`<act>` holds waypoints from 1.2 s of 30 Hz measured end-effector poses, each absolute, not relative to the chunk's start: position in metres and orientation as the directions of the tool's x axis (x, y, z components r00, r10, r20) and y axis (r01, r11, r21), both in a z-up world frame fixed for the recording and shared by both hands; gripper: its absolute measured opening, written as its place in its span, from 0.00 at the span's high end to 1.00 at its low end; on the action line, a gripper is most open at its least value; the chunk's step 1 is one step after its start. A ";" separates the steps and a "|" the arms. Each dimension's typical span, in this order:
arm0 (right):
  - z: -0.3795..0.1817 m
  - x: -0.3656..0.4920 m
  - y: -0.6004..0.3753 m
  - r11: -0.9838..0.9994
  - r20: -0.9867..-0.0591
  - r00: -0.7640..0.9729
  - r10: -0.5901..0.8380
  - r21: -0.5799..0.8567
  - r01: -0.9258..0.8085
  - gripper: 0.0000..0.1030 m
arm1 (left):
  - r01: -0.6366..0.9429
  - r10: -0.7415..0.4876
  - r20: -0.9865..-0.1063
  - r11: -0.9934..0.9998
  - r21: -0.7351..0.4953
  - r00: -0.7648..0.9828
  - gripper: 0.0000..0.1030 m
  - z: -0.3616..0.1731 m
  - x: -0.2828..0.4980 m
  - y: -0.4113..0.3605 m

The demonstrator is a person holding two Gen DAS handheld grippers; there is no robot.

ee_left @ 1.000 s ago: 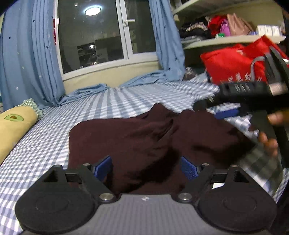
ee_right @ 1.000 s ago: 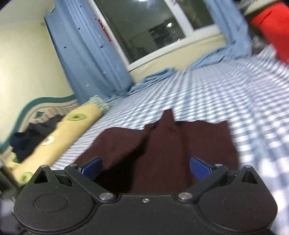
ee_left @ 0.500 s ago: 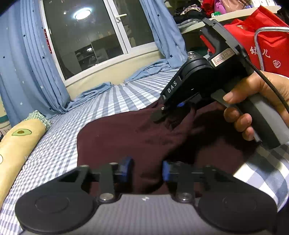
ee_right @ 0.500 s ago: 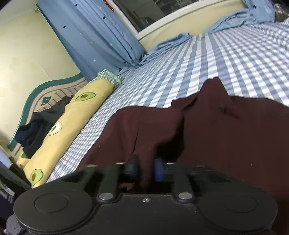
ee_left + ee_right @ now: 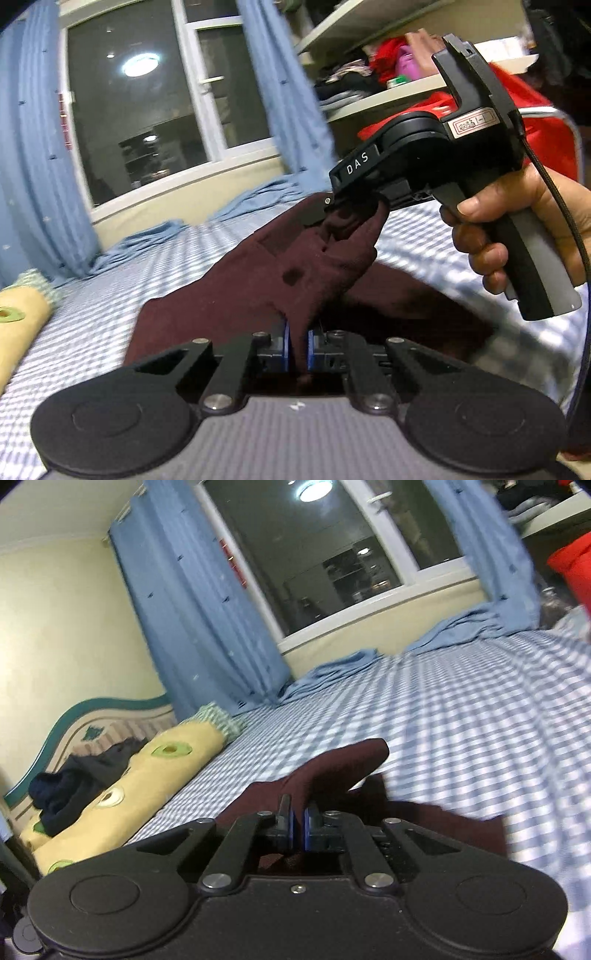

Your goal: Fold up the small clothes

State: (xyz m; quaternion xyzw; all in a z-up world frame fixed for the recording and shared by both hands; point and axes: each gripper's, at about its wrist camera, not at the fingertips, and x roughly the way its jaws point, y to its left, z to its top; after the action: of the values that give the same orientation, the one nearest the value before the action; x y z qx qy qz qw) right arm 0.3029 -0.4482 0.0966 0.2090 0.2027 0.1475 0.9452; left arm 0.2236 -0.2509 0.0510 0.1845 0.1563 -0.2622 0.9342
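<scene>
A dark maroon garment (image 5: pixel 280 280) lies on the blue checked bed (image 5: pixel 110 295). My left gripper (image 5: pixel 298 349) is shut on its near edge, cloth pinched between the blue pads. My right gripper (image 5: pixel 332 210), held in a hand, is shut on a far part of the garment and holds it lifted off the bed. In the right wrist view the right gripper (image 5: pixel 298 829) is shut on the maroon garment (image 5: pixel 332 771), which rises in a fold in front of it over the bed (image 5: pixel 461 720).
A yellow avocado-print bolster (image 5: pixel 122 794) lies along the bed's left side with dark clothes (image 5: pixel 77 779) by the headboard. Blue curtains (image 5: pixel 207 620) hang at the window. A red bag (image 5: pixel 535 147) and shelves (image 5: pixel 388 92) stand at the right.
Both grippers went from open to shut on the garment. The right gripper came over the garment's middle, and both have lifted the cloth off the bed.
</scene>
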 end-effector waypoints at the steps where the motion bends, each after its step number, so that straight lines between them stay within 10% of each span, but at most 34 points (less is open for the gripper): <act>1: 0.097 0.299 -0.457 0.874 -0.325 0.880 0.346 0.452 -0.177 0.96 | 0.566 -0.449 -0.394 0.783 0.258 0.802 0.93 0.051 0.223 -0.258; 16: 0.022 0.250 -0.509 0.898 -0.473 0.854 0.217 0.440 0.016 0.95 | 0.690 -0.516 -0.520 0.690 0.219 0.681 0.84 0.013 0.210 -0.294; 23: 0.014 0.246 -0.497 0.920 -0.481 0.857 0.185 0.391 0.021 0.89 | 0.700 -0.607 -0.509 0.714 -0.012 0.611 0.40 0.040 0.213 -0.250; 36: 0.021 0.242 -0.493 0.944 -0.482 0.870 0.108 0.323 0.062 0.30 | 0.500 -0.566 -0.362 0.824 -0.265 0.741 0.07 0.090 0.249 -0.178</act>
State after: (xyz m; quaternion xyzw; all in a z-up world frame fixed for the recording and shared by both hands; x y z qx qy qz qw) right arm 0.2422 -0.4931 0.0210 0.1664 0.2551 0.0119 0.9524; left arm 0.2493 -0.1784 0.0904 -0.0755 0.2178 -0.2867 0.9299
